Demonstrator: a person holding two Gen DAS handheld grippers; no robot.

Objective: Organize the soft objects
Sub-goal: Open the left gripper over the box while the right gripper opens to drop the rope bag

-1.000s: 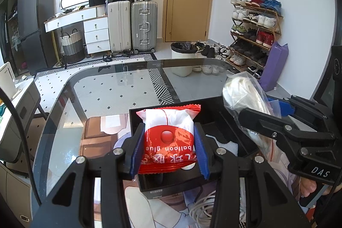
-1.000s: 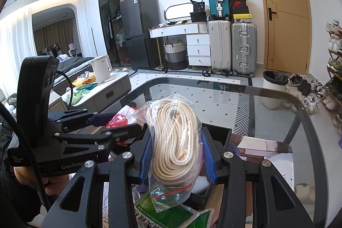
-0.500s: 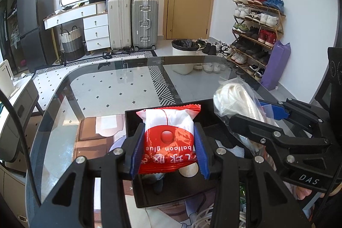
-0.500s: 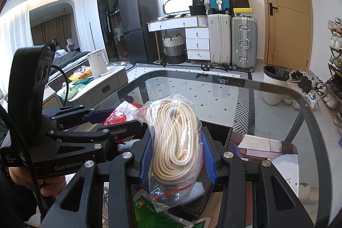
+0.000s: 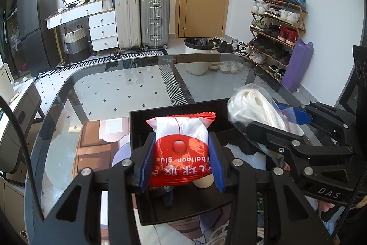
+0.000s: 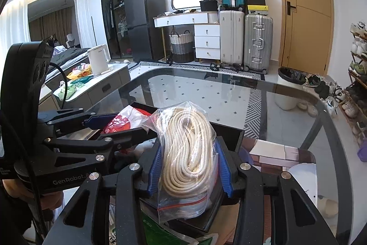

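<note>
Right claw [image 6: 189, 167] – lower over the black box [image 5: 174, 111] – loosening around bagged rope [image 6: 190, 148]; left claw [image 5: 181, 162] still pinching glue packet [image 5: 181, 146].

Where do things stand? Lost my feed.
Left gripper shut on balloon glue packet over black box. Right gripper opening around bagged rope. Nothing blocking.

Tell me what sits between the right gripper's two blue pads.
The bagged coil of cream rope stands upright between the right gripper pads, whose jaws are opening. The right wrist view shows it best.
</note>
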